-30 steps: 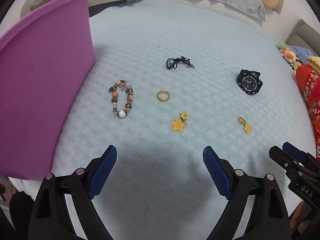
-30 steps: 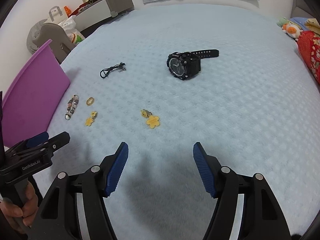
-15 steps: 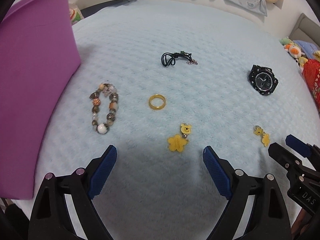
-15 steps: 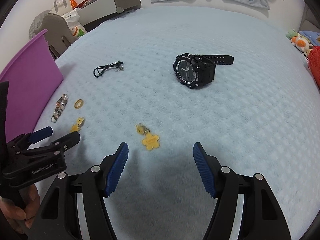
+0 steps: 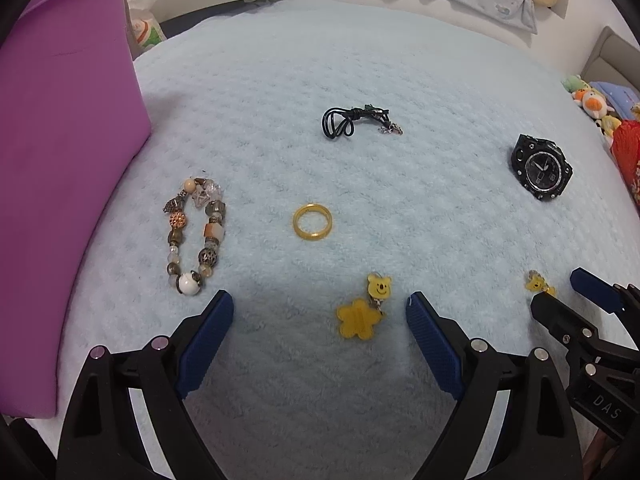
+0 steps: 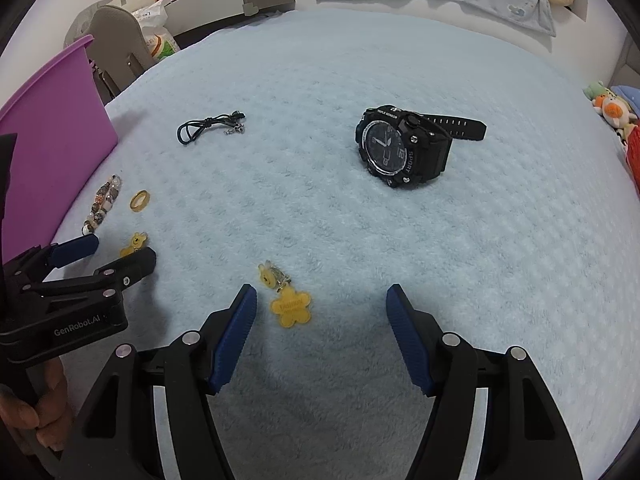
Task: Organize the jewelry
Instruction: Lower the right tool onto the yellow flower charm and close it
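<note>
2 tongs (image 5: 320, 316) (image 6: 318, 312) spread, empty; yellow charms (image 5: 362, 308) (image 6: 286, 298) look light, flat, slippery on the bed (image 5: 400, 60), so pinch edges.

Both wrist fisheyes look steeply down, close over blue blanket (image 5: 400, 60); shared: ring (image 5: 312, 222), watch (image 6: 400, 146).

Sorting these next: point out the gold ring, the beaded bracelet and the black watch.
gold ring (image 5: 312, 222): left wrist view, on its near band.
beaded bracelet (image 5: 188, 282): left wrist view, on its white bead.
black watch (image 6: 386, 151): right wrist view, on its dial.
</note>
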`<action>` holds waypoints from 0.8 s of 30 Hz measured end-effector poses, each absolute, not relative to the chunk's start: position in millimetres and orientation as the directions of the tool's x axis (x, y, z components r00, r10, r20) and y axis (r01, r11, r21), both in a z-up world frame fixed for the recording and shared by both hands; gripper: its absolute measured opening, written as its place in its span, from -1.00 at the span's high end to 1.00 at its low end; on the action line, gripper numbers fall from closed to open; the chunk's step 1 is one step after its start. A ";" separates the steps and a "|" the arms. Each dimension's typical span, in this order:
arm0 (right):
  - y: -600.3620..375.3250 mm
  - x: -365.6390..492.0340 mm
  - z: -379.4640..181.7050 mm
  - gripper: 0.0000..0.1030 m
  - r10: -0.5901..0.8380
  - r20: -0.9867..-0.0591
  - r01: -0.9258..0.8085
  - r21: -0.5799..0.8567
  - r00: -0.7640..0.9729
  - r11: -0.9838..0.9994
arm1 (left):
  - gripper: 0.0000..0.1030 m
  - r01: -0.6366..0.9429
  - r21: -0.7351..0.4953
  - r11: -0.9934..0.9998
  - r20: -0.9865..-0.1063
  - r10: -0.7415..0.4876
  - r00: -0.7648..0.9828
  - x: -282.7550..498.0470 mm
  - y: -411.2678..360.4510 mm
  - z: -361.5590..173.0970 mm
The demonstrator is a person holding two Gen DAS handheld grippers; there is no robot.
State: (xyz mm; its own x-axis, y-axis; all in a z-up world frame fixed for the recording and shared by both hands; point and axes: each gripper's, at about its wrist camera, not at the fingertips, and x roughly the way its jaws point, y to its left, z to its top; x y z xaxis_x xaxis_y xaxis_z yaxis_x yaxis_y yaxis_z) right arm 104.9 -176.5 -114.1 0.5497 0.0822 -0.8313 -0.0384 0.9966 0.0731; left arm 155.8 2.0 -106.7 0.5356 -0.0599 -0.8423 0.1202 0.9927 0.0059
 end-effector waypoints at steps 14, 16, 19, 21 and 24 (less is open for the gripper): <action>-172.9 109.1 -122.7 -0.26 0.067 -0.819 -0.049 0.047 0.569 0.998 | -0.87 0.108 0.045 0.993 -0.827 -0.023 0.561 161.0 -5.0 -116.5; -170.0 109.3 -123.6 -0.26 0.052 -0.818 -0.051 0.028 0.573 0.998 | -0.87 0.108 0.043 0.993 -0.824 -0.026 0.565 159.9 -4.7 -116.9; -164.7 109.4 -124.2 -0.25 0.027 -0.818 -0.058 -0.008 0.575 0.998 | -0.86 0.110 0.049 0.993 -0.828 -0.021 0.560 160.4 -5.3 -117.0; -164.4 109.7 -124.1 -0.24 0.024 -0.819 -0.057 -0.011 0.574 0.998 | -0.83 0.106 0.041 0.994 -0.828 -0.026 0.560 159.7 -3.8 -116.4; -161.5 109.1 -123.3 -0.13 0.017 -0.817 -0.064 -0.024 0.577 0.998 | -0.69 0.105 0.034 0.994 -0.824 -0.031 0.566 156.0 -4.2 -114.5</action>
